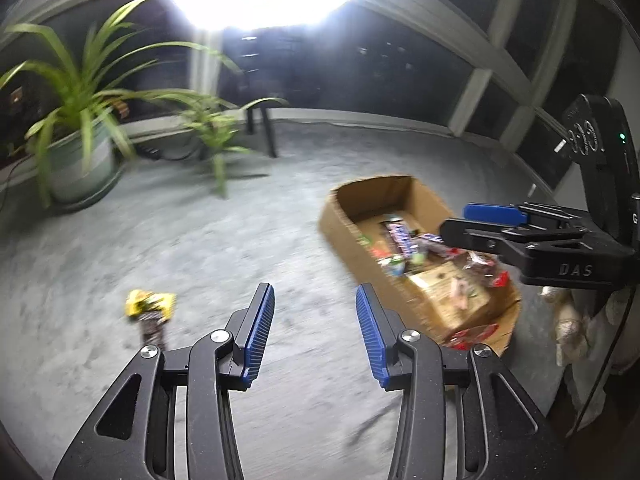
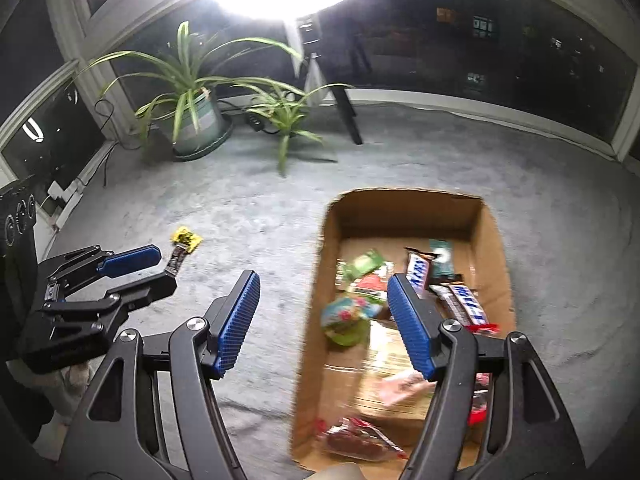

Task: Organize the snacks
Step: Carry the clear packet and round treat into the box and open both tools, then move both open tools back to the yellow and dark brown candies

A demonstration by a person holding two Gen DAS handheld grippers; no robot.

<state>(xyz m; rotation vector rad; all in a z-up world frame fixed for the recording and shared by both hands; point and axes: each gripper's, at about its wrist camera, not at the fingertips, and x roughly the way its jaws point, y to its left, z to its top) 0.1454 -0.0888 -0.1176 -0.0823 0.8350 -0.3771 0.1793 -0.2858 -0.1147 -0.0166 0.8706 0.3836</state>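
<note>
Both grippers empty, jaws wide: left gripper [image 1: 315,332], right gripper [image 2: 323,322] over cardboard box [image 2: 492,236]. Loose snack bar [image 1: 151,312] on floor; best approached low, squared across wrapper.

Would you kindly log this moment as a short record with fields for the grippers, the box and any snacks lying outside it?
left gripper: open, empty, above the carpet
right gripper: open, empty, over the left edge of the box
cardboard box: open-topped, on the carpet, holding mixed wrapped snacks
Snickers bar: inside the box, near its far end
yellow snack packet: on the carpet, left of the box
dark snack bar: beside the yellow packet; contact unclear
potted plant: far left, by the window
</note>
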